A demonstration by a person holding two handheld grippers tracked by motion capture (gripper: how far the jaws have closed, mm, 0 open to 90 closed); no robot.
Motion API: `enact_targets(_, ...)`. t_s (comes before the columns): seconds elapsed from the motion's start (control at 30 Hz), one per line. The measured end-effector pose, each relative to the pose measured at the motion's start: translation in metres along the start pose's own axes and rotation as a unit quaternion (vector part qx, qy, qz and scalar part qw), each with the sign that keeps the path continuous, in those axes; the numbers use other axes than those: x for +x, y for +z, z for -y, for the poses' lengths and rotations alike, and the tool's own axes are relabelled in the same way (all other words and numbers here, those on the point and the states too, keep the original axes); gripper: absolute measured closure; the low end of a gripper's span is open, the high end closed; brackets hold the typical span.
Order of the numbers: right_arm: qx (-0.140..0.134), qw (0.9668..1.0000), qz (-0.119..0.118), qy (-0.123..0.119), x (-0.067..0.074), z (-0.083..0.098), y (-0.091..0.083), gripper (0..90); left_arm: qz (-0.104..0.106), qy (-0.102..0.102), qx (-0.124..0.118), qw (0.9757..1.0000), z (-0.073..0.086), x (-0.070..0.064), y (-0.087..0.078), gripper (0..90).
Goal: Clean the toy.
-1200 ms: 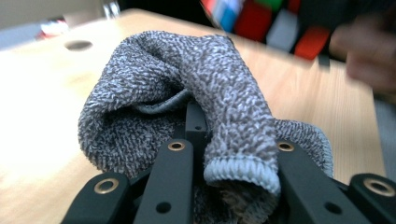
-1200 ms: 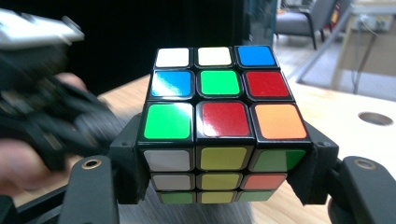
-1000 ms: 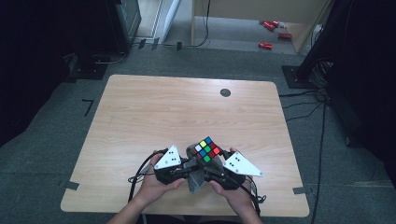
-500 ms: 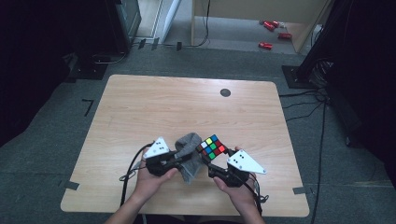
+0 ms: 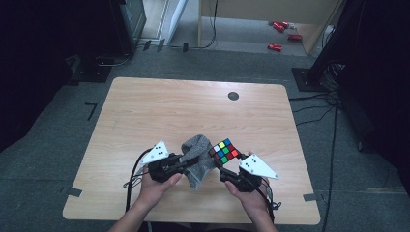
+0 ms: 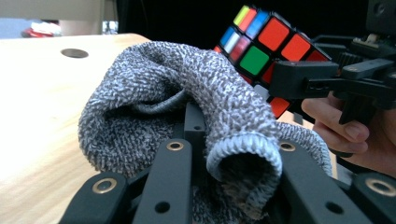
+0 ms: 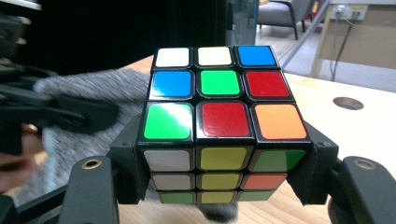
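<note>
Resting clamped in the right hand-held gripper: cube; cloth beside.

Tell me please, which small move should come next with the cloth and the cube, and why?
Probably bring the grey cloth, pinched in the left gripper, against the cube. The right gripper clamps the cube, its top face is bare, and the cloth hangs just beside it.

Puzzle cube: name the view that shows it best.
The right gripper view: the puzzle cube sits close up, top and front faces sharp. The left gripper view shows part of it behind the grey cloth; in the high view it is small.
</note>
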State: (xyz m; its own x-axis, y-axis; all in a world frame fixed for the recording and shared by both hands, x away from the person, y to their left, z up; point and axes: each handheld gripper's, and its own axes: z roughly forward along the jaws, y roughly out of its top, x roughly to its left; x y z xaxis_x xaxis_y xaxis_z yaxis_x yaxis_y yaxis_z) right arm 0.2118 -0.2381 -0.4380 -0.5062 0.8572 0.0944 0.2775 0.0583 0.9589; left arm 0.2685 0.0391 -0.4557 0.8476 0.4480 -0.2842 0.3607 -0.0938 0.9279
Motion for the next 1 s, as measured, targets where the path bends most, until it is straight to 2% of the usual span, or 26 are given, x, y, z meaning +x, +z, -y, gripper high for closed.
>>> enact_targets(0.07,0.002,1.0,0.003,-0.007,-0.001,0.0,0.0,34.8,-0.006,-0.005,-0.019,0.9998,-0.002,0.003,-0.005,78.6)
enact_targets(0.13,0.009,0.9996,0.005,-0.025,0.001,0.002,0.002,34.8,-0.004,-0.011,-0.052,0.9986,-0.007,0.004,-0.014,78.6)
enact_targets(0.2,0.017,0.9992,-0.004,-0.036,0.005,0.006,0.005,34.8,0.009,-0.015,-0.08,0.9966,-0.011,0.004,-0.021,78.6)
enact_targets(0.27,0.027,0.9979,-0.009,-0.058,0.011,0.01,0.01,34.7,0.03,-0.013,-0.098,0.9946,-0.015,0.001,-0.025,78.5)
enact_targets(0.3,0.033,0.9968,-0.009,-0.072,0.015,0.012,0.012,34.7,0.043,-0.015,-0.102,0.9937,-0.016,-0.002,-0.024,78.5)
enact_targets(0.33,0.036,0.9959,-0.012,-0.082,0.019,0.013,0.013,34.7,0.054,-0.009,-0.103,0.9932,-0.017,-0.005,-0.024,78.3)
enact_targets(0.4,0.042,0.994,-0.018,-0.1,0.027,0.015,0.015,34.8,0.067,0.013,-0.094,0.9932,-0.018,-0.014,-0.02,78.0)
enact_targets(0.43,0.045,0.9931,-0.02,-0.107,0.03,0.015,0.016,34.8,0.068,0.031,-0.081,0.9939,-0.018,-0.019,-0.017,77.7)
enact_targets(0.47,0.049,0.9922,-0.022,-0.113,0.032,0.015,0.016,34.7,0.058,0.053,-0.063,0.9949,-0.018,-0.024,-0.014,77.4)
enact_targets(0.53,0.058,0.9903,-0.018,-0.125,0.034,0.015,0.018,34.7,0.043,0.09,-0.032,0.9945,-0.019,-0.034,-0.008,77.2)
enact_targets(0.57,0.064,0.99,-0.015,-0.125,0.034,0.016,0.019,34.8,0.026,0.112,-0.016,0.9932,-0.019,-0.039,-0.005,77.3)
enact_targets(0.63,0.078,0.9894,-0.013,-0.122,0.034,0.017,0.021,34.8,-0.009,0.157,0.011,0.9874,-0.019,-0.048,-0.001,77.2)
enact_targets(0.67,0.082,0.9888,-0.015,-0.124,0.034,0.017,0.021,34.8,-0.033,0.171,0.022,0.9846,-0.019,-0.049,0.001,77.2)
enact_targets(0.7,0.086,0.9882,-0.014,-0.126,0.035,0.018,0.022,34.8,-0.055,0.171,0.029,0.9833,-0.019,-0.049,0.002,77.3)
enact_targets(0.77,0.096,0.9862,-0.008,-0.135,0.037,0.02,0.023,34.8,-0.082,0.153,0.038,0.9842,-0.019,-0.043,0.002,77.6)
enact_targets(0.8,0.1,0.9859,-0.007,-0.135,0.038,0.02,0.024,34.8,-0.09,0.15,0.04,0.9837,-0.019,-0.041,0.002,77.7)
enact_targets(0.83,0.102,0.9856,-0.008,-0.135,0.038,0.021,0.025,34.8,-0.088,0.153,0.04,0.9835,-0.018,-0.041,0.001,77.8)
enact_targets(0.87,0.106,0.9858,-0.009,-0.13,0.038,0.021,0.026,34.8,-0.079,0.165,0.038,0.9824,-0.018,-0.044,0.001,77.7)
enact_targets(0.9,0.11,0.9854,-0.011,-0.129,0.038,0.022,0.027,34.8,-0.061,0.181,0.036,0.9811,-0.018,-0.05,0.002,77.3)
enact_targets(0.93,0.114,0.985,-0.012,-0.129,0.038,0.022,0.029,34.8,-0.042,0.198,0.038,0.9785,-0.017,-0.056,0.004,76.9)
enact_targets(1.0,0.12,0.9845,-0.013,-0.126,0.039,0.024,0.03,34.8,-0.041,0.225,0.056,0.9718,-0.015,-0.065,0.011,76.7)
